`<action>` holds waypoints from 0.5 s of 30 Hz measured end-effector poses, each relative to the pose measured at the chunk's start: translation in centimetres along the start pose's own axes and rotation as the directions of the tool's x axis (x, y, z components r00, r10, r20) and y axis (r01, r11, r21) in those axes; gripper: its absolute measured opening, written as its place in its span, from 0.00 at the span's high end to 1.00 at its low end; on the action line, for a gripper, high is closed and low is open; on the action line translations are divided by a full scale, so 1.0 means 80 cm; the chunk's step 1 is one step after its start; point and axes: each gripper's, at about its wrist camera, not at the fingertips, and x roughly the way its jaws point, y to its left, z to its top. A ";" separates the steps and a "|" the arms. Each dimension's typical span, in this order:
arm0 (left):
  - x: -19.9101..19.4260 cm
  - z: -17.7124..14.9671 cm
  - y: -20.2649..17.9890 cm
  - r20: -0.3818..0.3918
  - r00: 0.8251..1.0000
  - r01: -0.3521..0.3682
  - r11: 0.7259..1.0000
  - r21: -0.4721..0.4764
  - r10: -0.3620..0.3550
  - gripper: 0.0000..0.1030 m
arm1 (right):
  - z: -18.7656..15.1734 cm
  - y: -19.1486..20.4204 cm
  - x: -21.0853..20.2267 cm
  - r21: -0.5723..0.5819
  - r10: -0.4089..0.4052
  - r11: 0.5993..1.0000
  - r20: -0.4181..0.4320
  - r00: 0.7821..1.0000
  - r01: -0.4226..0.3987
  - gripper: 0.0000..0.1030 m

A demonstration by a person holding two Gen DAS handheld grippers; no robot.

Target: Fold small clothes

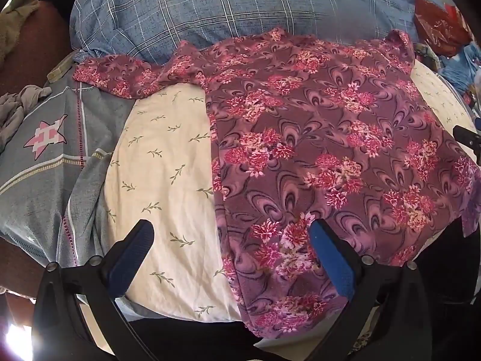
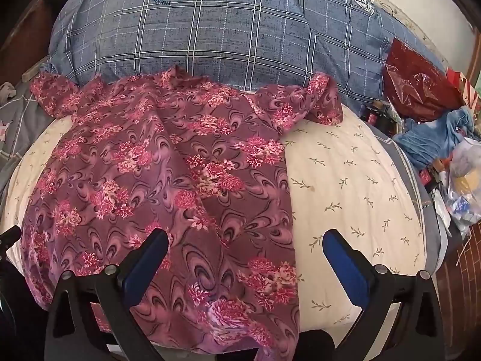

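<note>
- A bed (image 1: 168, 162) with a cream, sprig-printed sheet is seen in both views; it serves as the folding surface.
- A blue checked pillow (image 2: 216, 39) is laid across the far end of the bed, and the top of the garment is rested against it.
- A floral top (image 1: 315, 150), purple with pink flowers, is spread flat on the sheet, neckline towards the pillow and hem towards the near edge of the bed, where the fabric hangs slightly over.
- No fold is visible in it: the body is laid open in a single layer, with some ripples down the middle.
- One sleeve (image 1: 114, 78) is stretched outwards onto a grey quilt (image 1: 45, 156); the other sleeve (image 2: 318, 99) is bunched and partly turned in near the pillow.
- The task is therefore judged to be at its start: spreading appears done, while the sleeves, the sides and the final halving are all left to do.
- Clutter (image 2: 436, 114), including a red bag and blue cloth, is piled beside the bed, well apart from the top.
- The left gripper (image 1: 231, 234) is held above the hem's left corner, fingers fully apart, nothing between them being pinched.
- The right gripper (image 2: 245, 243) is held above the hem's right edge, fingers likewise wide apart and empty.
</note>
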 end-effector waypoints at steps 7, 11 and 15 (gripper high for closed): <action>-0.004 0.005 -0.027 0.002 0.999 -0.032 0.997 0.063 0.032 0.00 | -0.011 -0.015 0.005 0.000 -0.018 1.000 0.016 1.000 0.018 0.00; -0.005 0.012 -0.036 -0.002 1.000 -0.025 0.997 0.069 0.025 0.00 | -0.014 -0.032 0.008 0.045 -0.007 0.999 0.019 1.000 0.006 0.00; -0.003 0.023 -0.037 -0.013 1.000 0.010 0.999 0.041 -0.009 0.00 | -0.016 -0.047 0.008 0.087 -0.013 0.996 0.024 1.000 0.011 0.00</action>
